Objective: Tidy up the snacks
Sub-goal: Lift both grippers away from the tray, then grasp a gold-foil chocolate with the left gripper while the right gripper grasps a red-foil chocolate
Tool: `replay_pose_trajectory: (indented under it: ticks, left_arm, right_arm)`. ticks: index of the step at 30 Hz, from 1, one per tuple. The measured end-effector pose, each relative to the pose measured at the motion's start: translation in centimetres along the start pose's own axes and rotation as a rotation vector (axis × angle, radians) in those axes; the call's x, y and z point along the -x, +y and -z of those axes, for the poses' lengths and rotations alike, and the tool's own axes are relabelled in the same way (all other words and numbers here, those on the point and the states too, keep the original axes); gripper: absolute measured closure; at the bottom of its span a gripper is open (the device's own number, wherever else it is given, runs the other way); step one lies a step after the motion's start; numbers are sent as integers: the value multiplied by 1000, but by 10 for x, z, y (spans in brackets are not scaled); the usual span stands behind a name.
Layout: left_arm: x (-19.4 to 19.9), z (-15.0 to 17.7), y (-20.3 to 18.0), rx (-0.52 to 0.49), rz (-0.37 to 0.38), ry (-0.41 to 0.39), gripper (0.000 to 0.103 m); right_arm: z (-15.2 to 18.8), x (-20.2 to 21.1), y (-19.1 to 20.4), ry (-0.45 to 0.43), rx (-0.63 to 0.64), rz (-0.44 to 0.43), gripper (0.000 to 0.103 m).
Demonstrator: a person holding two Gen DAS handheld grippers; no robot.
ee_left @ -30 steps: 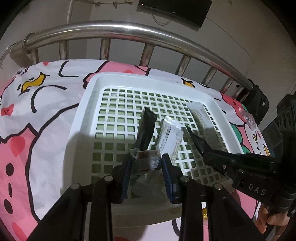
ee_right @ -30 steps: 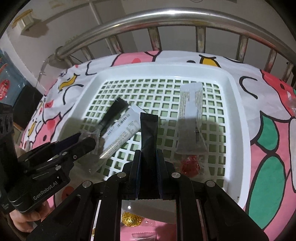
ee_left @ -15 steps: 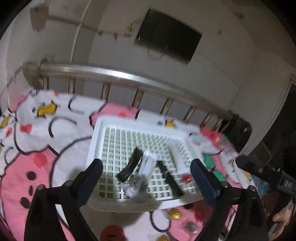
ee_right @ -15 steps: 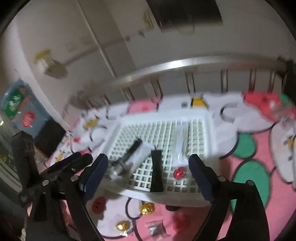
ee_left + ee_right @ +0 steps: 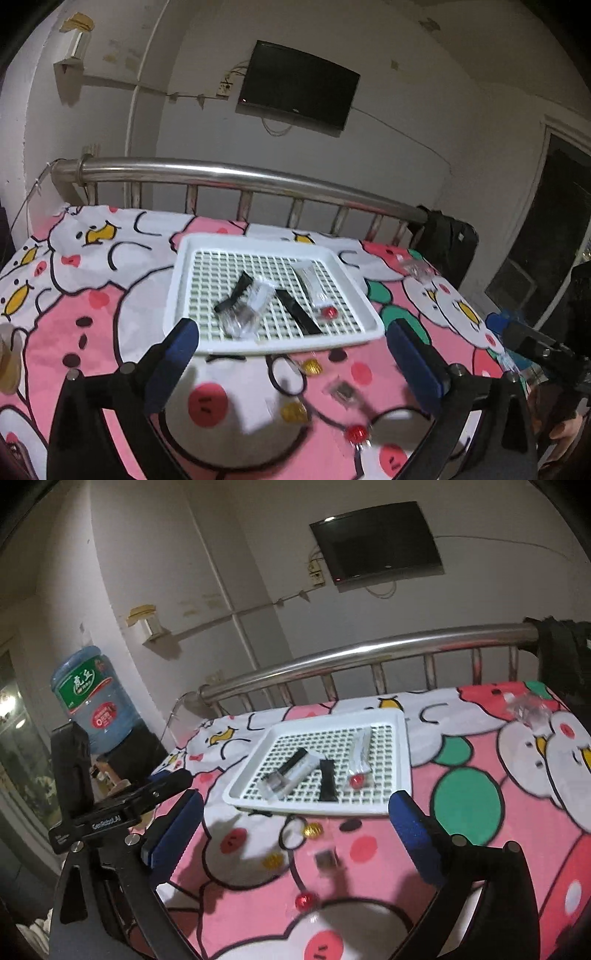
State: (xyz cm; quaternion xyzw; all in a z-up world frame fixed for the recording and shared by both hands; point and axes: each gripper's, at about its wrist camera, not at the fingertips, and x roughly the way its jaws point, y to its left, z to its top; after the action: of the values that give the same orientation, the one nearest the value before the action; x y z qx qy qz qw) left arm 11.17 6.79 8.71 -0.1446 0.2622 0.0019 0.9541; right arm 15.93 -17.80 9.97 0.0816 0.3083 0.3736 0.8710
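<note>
A white slotted tray (image 5: 184,258) (image 5: 404,753) lies on the bed. In it are a black stick packet (image 5: 297,312) (image 5: 327,781), another black packet with a silvery one (image 5: 245,295) (image 5: 295,768), a clear sachet (image 5: 310,278) (image 5: 360,749) and a red candy (image 5: 328,312) (image 5: 357,781). Loose on the blanket before the tray are gold candies (image 5: 312,366) (image 5: 313,829), a red candy (image 5: 356,432) (image 5: 304,901) and a small dark packet (image 5: 343,390) (image 5: 325,858). My left gripper (image 5: 295,362) and right gripper (image 5: 295,834) are both wide open and empty, well back from the tray.
A metal bed rail (image 5: 236,173) (image 5: 369,648) runs behind the tray. A Hello Kitty blanket (image 5: 74,295) covers the bed. A water jug (image 5: 92,698) stands at left. A clear wrapper (image 5: 415,267) (image 5: 528,709) lies far right. A dark bag (image 5: 447,236) hangs on the rail.
Both grippers opened, letting their packets go into the tray, and pulled back and up away from it.
</note>
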Motion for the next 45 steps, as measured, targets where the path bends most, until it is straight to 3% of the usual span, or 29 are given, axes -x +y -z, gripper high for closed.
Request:
replay_pose_trajectory:
  ticks: [6, 18, 24, 26, 33, 39, 41, 45]
  left_arm:
    - [-5, 28, -7, -32, -5, 56, 0]
    - [-52, 74, -4, -50, -66, 231, 0]
    - [-74, 84, -6, -72, -80, 293, 3]
    - [-81, 85, -7, -79, -84, 312, 10]
    - [-99, 89, -10, -83, -71, 355, 25]
    - [-104, 92, -11, -94, -86, 352, 48]
    - [-104, 92, -10, -89, -92, 345, 64]
    - [-101, 94, -6, -85, -89, 335, 71]
  right_arm:
    - [33, -1, 1, 31, 10, 53, 2]
    - [89, -40, 5, 198, 89, 138, 2]
    - [106, -65, 7, 285, 105, 126, 6]
    - [109, -73, 10, 303, 121, 131, 8]
    - [117, -95, 17, 360, 158, 123, 32]
    - [122, -102, 21, 371, 191, 148, 52]
    - [123, -103, 22, 367, 200, 154, 56]
    - [124, -102, 23, 354, 212, 162, 63]
